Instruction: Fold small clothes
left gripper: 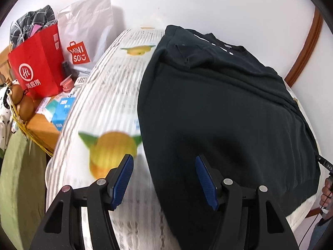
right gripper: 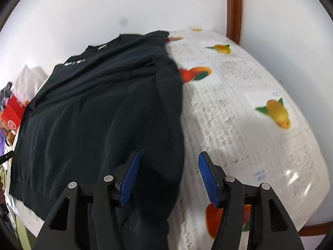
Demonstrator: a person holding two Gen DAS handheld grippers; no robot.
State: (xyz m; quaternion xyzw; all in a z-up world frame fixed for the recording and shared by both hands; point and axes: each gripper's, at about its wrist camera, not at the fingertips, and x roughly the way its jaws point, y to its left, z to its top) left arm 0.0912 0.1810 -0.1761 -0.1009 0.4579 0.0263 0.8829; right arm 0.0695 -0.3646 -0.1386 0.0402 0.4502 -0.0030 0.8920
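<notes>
My left gripper (left gripper: 164, 179) hangs with its jaws spread, empty, straddling the left edge of the black sweatshirt (left gripper: 218, 108), so one pad can slip under the fabric there. My right gripper (right gripper: 168, 179) is likewise parted and holding nothing, over the sweatshirt's right sleeve (right gripper: 166, 125), which lies along the body. The garment lies flat on the fruit-print bed cover (right gripper: 249, 104), spread for folding. I judge no fold has begun.

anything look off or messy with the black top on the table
Nothing damaged or spilled. The black sweatshirt lies mostly flat on the fruit-print tablecloth, but one sleeve is folded in and its cuff hangs over the near table edge. Both tools are open above it.
</notes>
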